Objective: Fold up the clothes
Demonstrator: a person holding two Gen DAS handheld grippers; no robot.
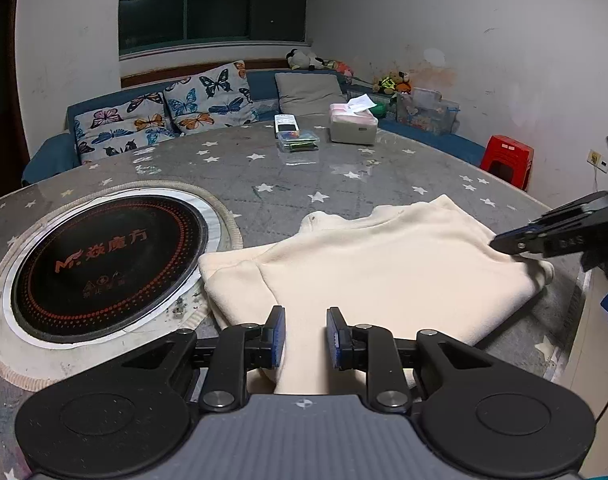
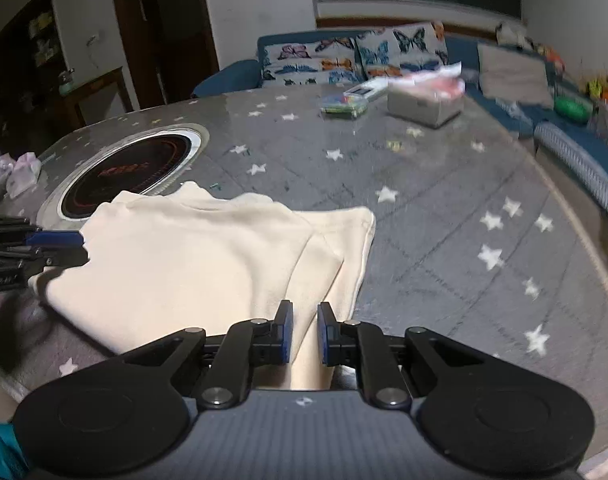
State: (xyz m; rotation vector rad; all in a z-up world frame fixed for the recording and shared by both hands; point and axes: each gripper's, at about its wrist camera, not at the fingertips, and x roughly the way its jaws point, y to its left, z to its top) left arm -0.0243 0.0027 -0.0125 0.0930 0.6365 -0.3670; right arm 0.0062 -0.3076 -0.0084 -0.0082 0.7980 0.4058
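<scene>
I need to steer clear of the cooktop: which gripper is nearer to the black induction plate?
Left. The left gripper holds the cream garment's edge beside the induction plate; the right gripper holds the garment's far side.

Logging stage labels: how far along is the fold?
Midway. Done: the cream fleece garment lies partly folded on the grey star-print table, one flap doubled over. In hand: left gripper and right gripper each hold fabric at the near edge. Left: final folds.
</scene>
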